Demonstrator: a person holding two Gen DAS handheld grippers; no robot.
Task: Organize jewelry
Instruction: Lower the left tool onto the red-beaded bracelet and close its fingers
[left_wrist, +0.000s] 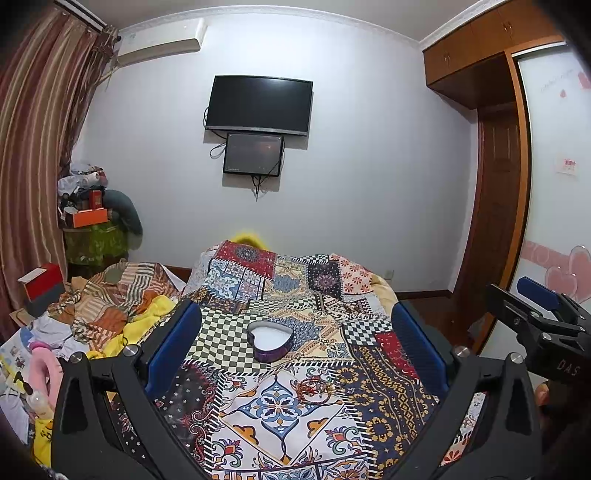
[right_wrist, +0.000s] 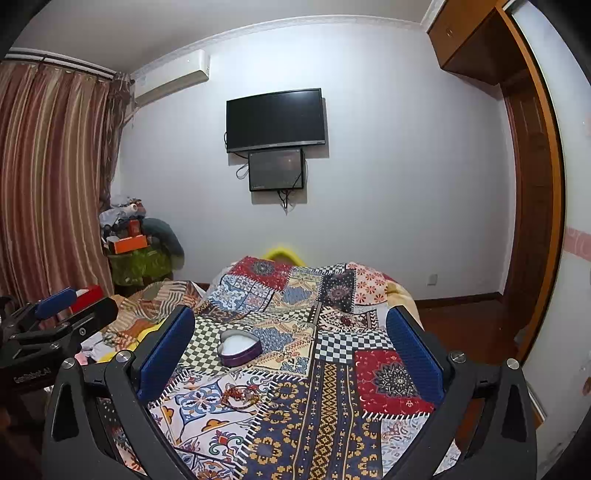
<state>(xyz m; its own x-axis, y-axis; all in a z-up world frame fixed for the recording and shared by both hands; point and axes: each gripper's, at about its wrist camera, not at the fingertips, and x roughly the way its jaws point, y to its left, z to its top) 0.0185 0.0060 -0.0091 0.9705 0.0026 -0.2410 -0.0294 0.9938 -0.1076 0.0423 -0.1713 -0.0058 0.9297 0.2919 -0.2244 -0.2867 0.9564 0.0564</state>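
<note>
Patchwork bedding (right_wrist: 332, 369) covers the bed and serves as the work surface. Both the left gripper (left_wrist: 295, 347) and right gripper (right_wrist: 291, 350) are held wide apart, empty. A heart-shaped tin (right_wrist: 239, 349), open, rests at eleven o'clock; rigid walls suit gripping. Beaded jewelry (right_wrist: 240, 395), at seven o'clock, is judged light, limp and best pinched mid-strand.

White letters "DAS" on the black body of the right gripper (left_wrist: 537, 314); other lettering illegible.
</note>
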